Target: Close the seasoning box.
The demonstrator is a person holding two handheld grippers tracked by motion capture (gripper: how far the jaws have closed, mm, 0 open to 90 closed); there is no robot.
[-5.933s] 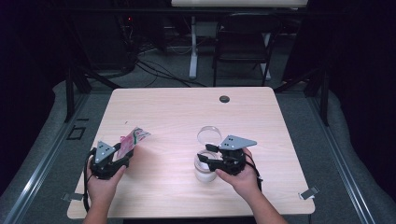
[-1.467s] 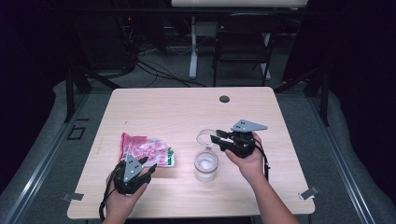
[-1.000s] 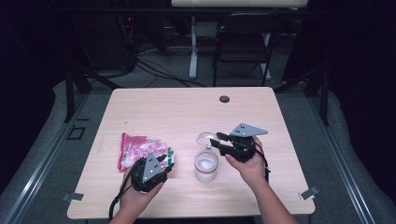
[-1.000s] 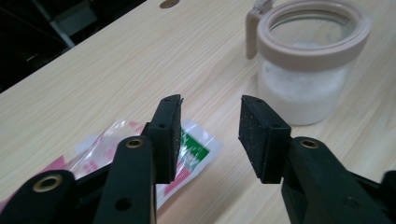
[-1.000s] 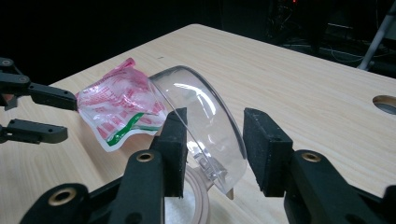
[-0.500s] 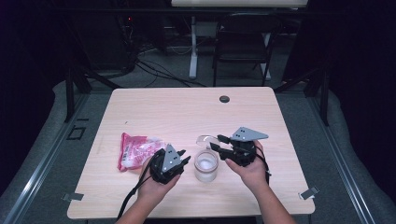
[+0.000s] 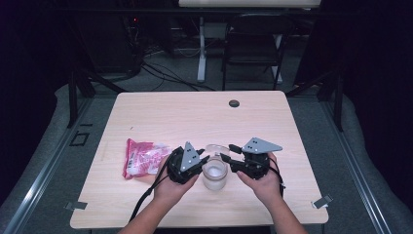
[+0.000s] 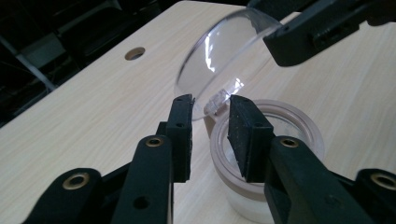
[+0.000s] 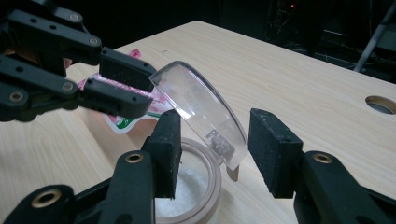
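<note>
Left gripper (image 7: 203,159) off pink packet (image 7: 142,157), closing at jar lid (image 7: 217,148)

A light wooden table (image 7: 160,117) with a round cable hole (image 7: 234,103) near its far edge carries a pink snack packet (image 7: 141,157) and a clear container (image 7: 215,174) nearer the front edge

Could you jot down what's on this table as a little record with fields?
Surface: pale wooden table
Centre: clear jar, something white inside
Lid: clear hinged lid, tilted up, jar open
Left tool: jaws either side of the lid's edge, just been closing, a gap visible
Right tool: jaws either side of the lid near its hinge, just been opening, not pressing
Aside: pink packet lying flat, left of the jar
</note>
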